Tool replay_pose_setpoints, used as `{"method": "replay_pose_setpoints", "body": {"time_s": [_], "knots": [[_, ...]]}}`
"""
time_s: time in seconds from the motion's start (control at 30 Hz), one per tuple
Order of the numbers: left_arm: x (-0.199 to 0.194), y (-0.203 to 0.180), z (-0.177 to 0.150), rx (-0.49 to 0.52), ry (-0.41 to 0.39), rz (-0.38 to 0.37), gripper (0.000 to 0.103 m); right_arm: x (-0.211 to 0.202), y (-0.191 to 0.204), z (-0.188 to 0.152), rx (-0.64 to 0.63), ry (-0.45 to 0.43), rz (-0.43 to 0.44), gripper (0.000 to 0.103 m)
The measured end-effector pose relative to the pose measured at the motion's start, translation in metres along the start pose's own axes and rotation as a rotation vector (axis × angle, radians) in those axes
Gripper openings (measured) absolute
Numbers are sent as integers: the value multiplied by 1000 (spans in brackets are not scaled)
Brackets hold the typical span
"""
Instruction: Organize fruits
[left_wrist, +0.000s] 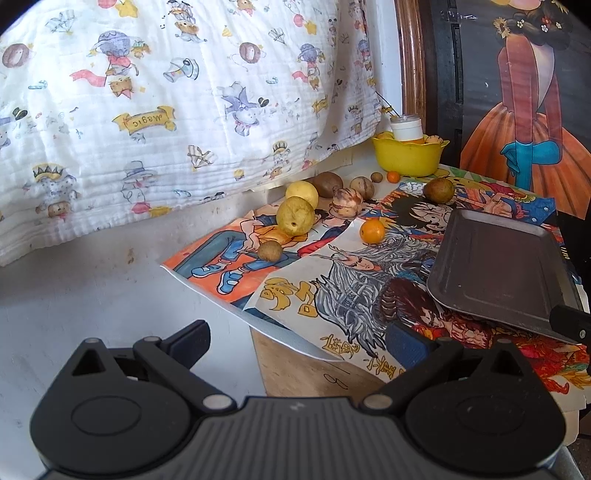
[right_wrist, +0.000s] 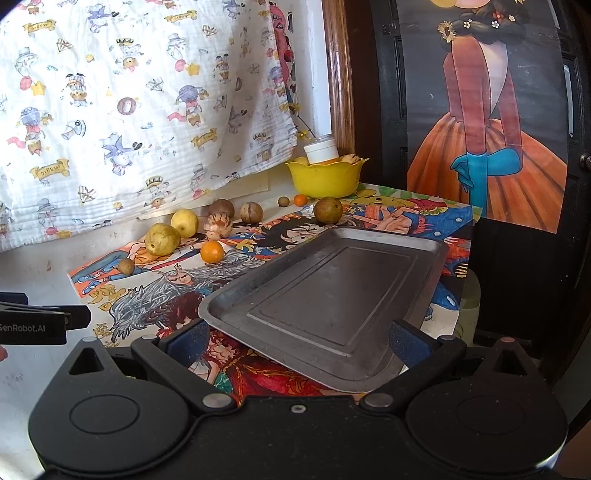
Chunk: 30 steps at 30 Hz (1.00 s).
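Observation:
Several loose fruits lie on the drawing-covered table: two yellow-green guavas (left_wrist: 295, 216) (right_wrist: 162, 239), a small orange (left_wrist: 372, 231) (right_wrist: 212, 252), brown round fruits (left_wrist: 438, 190) (right_wrist: 328, 209) and a pale ribbed fruit (left_wrist: 346, 201) (right_wrist: 219, 226). An empty grey metal tray (left_wrist: 498, 266) (right_wrist: 332, 295) lies at the right front. My left gripper (left_wrist: 299, 341) is open and empty, low over the table's front left edge. My right gripper (right_wrist: 299, 341) is open and empty, its fingers straddling the tray's near end. The left gripper also shows in the right wrist view (right_wrist: 55, 319).
A yellow bowl (left_wrist: 408, 157) (right_wrist: 325, 179) holding fruit and a white jar (left_wrist: 406, 127) stands at the back. A patterned white cloth (left_wrist: 166, 110) hangs behind on the left. A dark door with a poster (right_wrist: 491, 129) is at the right.

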<state>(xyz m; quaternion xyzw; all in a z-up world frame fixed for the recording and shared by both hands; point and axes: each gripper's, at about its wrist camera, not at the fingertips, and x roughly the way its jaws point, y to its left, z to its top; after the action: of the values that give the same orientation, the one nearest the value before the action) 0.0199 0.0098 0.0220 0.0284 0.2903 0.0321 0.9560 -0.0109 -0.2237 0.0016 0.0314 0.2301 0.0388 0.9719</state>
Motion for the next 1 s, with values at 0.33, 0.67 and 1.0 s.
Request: {"method": "replay_pose_setpoints", "body": {"time_s": [0.33, 0.67, 1.0], "knots": [[1, 0, 1, 0, 0, 2, 103, 2, 1, 3, -6, 5, 3, 103], [18, 9, 17, 4, -7, 33, 103, 13, 1, 22, -42, 42, 86, 103], [42, 34, 50, 0, -28, 46, 103, 30, 0, 93, -188, 37, 248, 103]]}}
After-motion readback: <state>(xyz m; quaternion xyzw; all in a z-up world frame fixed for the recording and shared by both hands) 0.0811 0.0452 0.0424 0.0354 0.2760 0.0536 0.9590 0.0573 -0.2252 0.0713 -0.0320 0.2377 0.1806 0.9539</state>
